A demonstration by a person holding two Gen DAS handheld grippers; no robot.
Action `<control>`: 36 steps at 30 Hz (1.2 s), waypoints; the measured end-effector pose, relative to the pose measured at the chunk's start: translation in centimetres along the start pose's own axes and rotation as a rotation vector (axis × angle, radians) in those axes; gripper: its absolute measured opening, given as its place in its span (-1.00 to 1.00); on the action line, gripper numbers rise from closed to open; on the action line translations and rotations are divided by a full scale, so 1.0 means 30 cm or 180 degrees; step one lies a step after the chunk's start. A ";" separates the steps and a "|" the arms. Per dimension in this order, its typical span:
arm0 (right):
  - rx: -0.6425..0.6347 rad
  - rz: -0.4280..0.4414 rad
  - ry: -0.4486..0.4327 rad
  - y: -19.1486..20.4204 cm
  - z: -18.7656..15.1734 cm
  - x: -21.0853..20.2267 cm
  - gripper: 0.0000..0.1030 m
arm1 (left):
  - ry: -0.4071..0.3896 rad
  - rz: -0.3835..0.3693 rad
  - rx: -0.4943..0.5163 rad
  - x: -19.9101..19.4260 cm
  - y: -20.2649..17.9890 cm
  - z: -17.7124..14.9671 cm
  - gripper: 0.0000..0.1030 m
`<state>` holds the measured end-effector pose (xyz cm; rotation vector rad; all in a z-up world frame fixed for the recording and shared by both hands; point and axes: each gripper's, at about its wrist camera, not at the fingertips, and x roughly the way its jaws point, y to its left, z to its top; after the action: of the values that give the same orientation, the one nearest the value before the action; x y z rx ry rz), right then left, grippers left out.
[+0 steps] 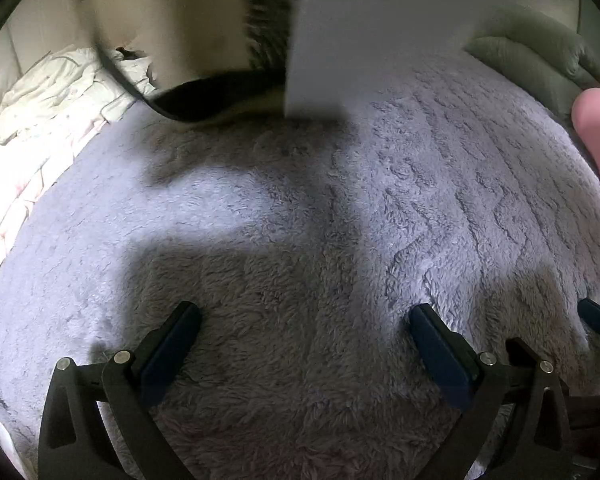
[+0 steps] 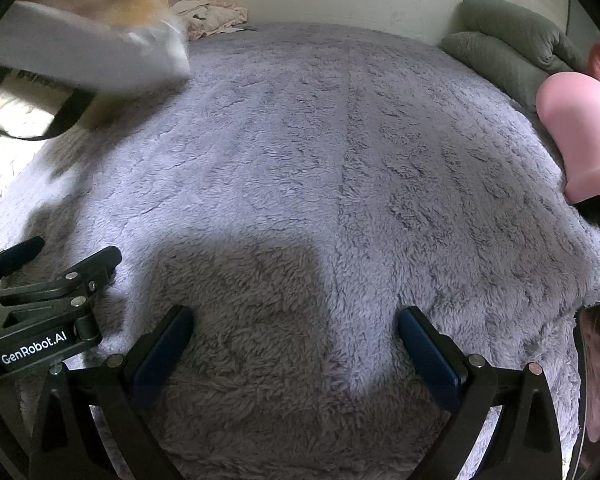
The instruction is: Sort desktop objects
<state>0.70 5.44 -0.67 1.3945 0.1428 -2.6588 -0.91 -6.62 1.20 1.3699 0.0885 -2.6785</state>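
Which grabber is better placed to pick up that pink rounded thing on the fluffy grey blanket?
Probably the right. The pink rounded object sits far right in both views; the left gripper lies beyond the right gripper, farther away. Both are open and empty.

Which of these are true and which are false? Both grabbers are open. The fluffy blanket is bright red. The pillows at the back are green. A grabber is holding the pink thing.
1. Both grabbers are open. True: the left gripper and the right gripper both have their jaws spread wide with nothing between them.
2. The fluffy blanket is bright red. False: the blanket is grey.
3. The pillows at the back are green. True: the pillows are a dull green.
4. A grabber is holding the pink thing. False: the pink thing sits at the right edge, away from both grippers.
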 end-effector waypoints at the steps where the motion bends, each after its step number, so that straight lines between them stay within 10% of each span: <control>1: 0.0000 0.0000 0.0000 0.000 0.001 0.001 1.00 | 0.0000 0.0000 0.0000 0.000 0.002 -0.003 1.00; 36: -0.0004 0.0012 0.0005 -0.030 0.016 0.008 1.00 | 0.0008 -0.0011 0.0004 0.035 0.012 -0.028 1.00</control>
<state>0.03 6.25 -0.57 1.3952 0.1416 -2.6541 -0.79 -6.98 -0.15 1.3749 0.0894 -2.6801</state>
